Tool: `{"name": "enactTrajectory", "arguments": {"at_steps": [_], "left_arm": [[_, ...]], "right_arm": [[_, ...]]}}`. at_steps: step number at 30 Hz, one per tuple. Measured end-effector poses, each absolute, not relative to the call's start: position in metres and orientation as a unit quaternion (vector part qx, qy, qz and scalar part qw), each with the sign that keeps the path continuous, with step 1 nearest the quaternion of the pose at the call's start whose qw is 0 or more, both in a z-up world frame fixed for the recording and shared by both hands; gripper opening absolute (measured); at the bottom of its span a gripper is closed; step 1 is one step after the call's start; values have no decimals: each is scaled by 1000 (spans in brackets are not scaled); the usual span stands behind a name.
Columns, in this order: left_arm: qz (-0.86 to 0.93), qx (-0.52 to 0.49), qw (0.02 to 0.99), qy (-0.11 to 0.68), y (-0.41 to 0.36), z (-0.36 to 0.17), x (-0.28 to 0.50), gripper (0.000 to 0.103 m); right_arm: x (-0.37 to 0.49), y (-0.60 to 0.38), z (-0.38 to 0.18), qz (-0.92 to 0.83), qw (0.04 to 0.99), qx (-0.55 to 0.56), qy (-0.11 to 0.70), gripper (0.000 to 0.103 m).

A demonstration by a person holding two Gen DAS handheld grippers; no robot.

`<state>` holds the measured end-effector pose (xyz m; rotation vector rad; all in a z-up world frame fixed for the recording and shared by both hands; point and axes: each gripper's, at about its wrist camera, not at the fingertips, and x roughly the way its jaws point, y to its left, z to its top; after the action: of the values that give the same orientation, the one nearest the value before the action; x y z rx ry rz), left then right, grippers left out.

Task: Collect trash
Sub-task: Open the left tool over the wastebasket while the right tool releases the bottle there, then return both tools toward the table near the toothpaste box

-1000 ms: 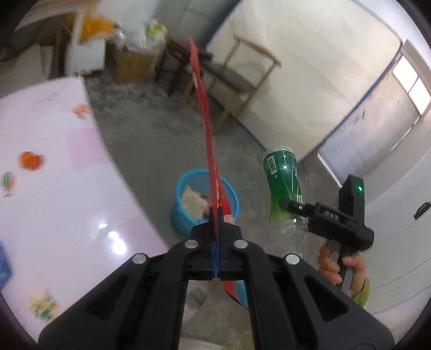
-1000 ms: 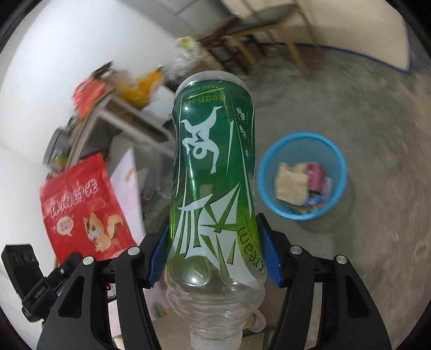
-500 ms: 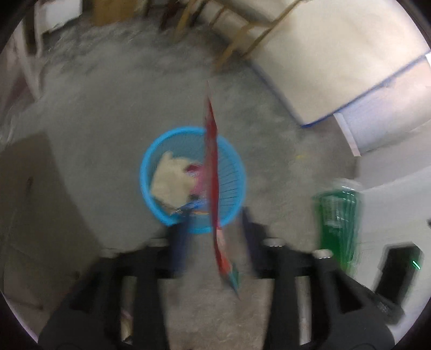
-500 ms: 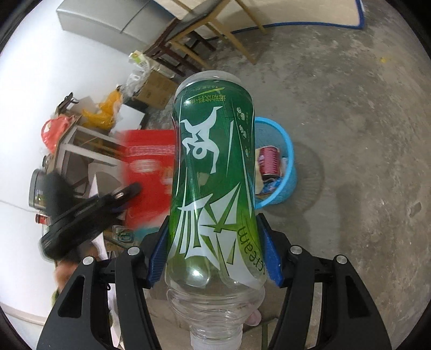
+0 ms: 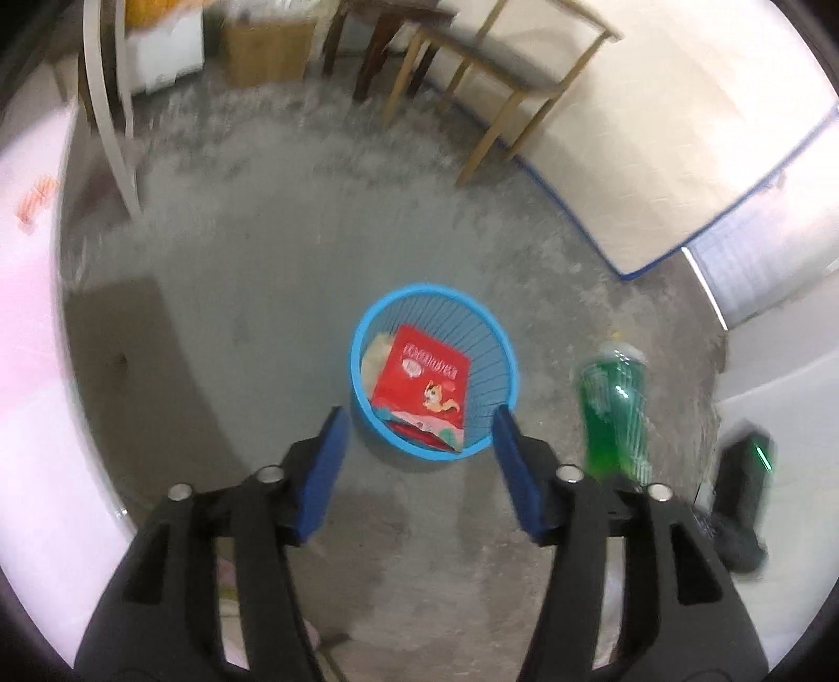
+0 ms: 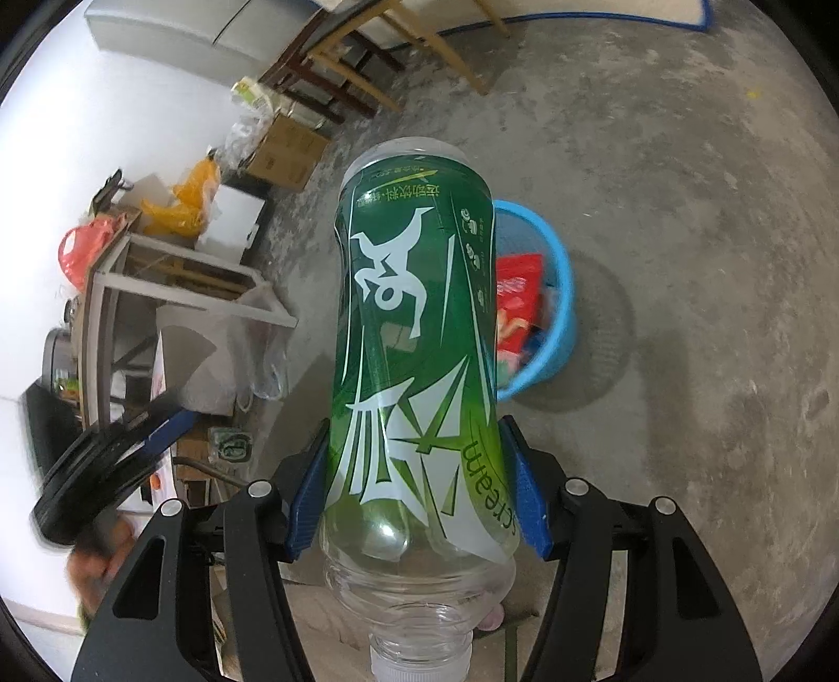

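Note:
My left gripper [image 5: 417,467] is open and empty, held above a blue waste basket [image 5: 493,336] on the concrete floor. A red snack bag [image 5: 422,380] with a squirrel picture lies inside the basket on other trash. My right gripper [image 6: 419,498] is shut on a green-labelled plastic bottle [image 6: 414,341], held bottom-forward; the bottle also shows blurred at the right in the left wrist view [image 5: 616,414]. The basket [image 6: 561,294] and red bag [image 6: 516,294] sit just behind the bottle in the right wrist view.
Wooden chairs [image 5: 503,68] and a cardboard box [image 5: 267,47] stand at the back. A pink-white table [image 5: 26,315] is at the left. A mattress [image 5: 681,131] leans on the right wall. A cluttered shelf [image 6: 157,273] is at the left.
My left gripper opened and the red snack bag dropped into the blue basket. The right gripper kept hold of the bottle and swung nearer the basket.

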<state>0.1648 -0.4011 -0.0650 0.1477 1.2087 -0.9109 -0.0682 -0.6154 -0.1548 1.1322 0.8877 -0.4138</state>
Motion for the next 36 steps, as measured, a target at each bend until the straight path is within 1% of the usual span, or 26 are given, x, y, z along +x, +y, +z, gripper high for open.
{"name": "enactTrajectory", "arguments": {"at_steps": [3, 4, 6, 8, 12, 15, 20, 23, 28, 32, 36], "left_arm": [[-408, 73, 768, 488, -357, -25, 152, 69], [-402, 73, 779, 476, -345, -16, 149, 72], [-388, 60, 799, 455, -307, 0, 144, 74], [-379, 46, 809, 447, -272, 6, 139, 74], [-348, 39, 832, 430, -203, 5, 129, 75], [-285, 62, 867, 405, -148, -9, 124, 75], [-214, 35, 887, 408, -77, -23, 122, 75], [-200, 1, 894, 401, -48, -21, 116, 75], [-194, -24, 897, 397, -23, -28, 112, 76], [-188, -28, 903, 386, -15, -32, 105, 77], [-185, -26, 908, 376, -5, -34, 94, 80]], "right_arm": [[-28, -630, -160, -187, 734, 496, 425, 60], [-9, -638, -168, -203, 728, 478, 447, 63], [13, -643, -179, -233, 730, 439, 469, 68], [25, -642, -185, -253, 730, 411, 483, 68], [27, -627, -185, -250, 740, 396, 482, 68], [20, -617, -185, -247, 738, 398, 486, 68], [-5, -599, -176, -245, 739, 395, 488, 68], [-11, -588, -161, -240, 748, 385, 485, 68], [4, -562, -110, -204, 787, 359, 459, 70], [42, -519, -57, -139, 830, 314, 440, 74], [93, -455, -11, -51, 867, 249, 429, 77]]}}
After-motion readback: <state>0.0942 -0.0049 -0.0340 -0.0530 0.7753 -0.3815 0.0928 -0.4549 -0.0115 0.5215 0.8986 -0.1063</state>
